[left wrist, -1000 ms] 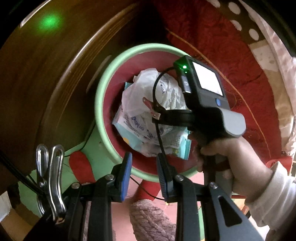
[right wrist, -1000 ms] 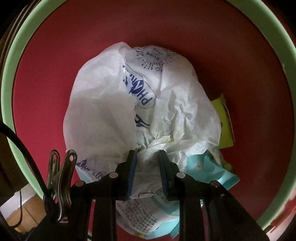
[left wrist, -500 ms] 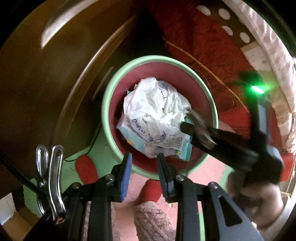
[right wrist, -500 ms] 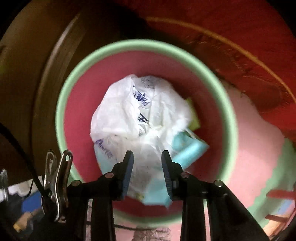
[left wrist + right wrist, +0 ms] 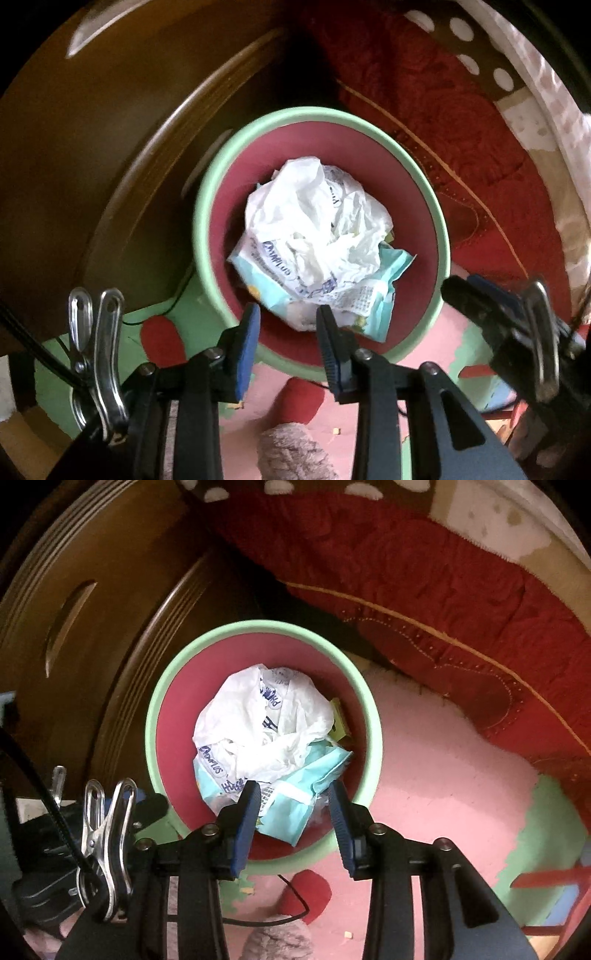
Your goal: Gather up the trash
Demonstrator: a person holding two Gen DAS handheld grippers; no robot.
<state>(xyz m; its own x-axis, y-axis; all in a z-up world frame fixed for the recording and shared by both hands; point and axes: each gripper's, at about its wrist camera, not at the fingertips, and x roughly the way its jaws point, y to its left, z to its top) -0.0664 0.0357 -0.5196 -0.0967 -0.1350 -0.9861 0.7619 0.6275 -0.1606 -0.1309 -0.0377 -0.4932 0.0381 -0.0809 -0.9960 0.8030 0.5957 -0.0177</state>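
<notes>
1. A red embroidered blanket (image 5: 443,602) is seen draped beside a pink-and-green floor mat (image 5: 443,775).
2. A round bin with a green rim and red inside (image 5: 168,716) stands on the mat.
3. Crumpled white plastic bag trash (image 5: 251,720) lies inside the bin, on a pale blue wrapper (image 5: 295,794).
4. The right gripper (image 5: 291,794), jaws just opened, holds nothing.
5. The left gripper (image 5: 286,321) is parted, empty.

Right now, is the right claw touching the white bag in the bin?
Apart. Right wrist view: the right claw hangs open above the bin, nothing between its pads; the white bag lies down inside.
</notes>
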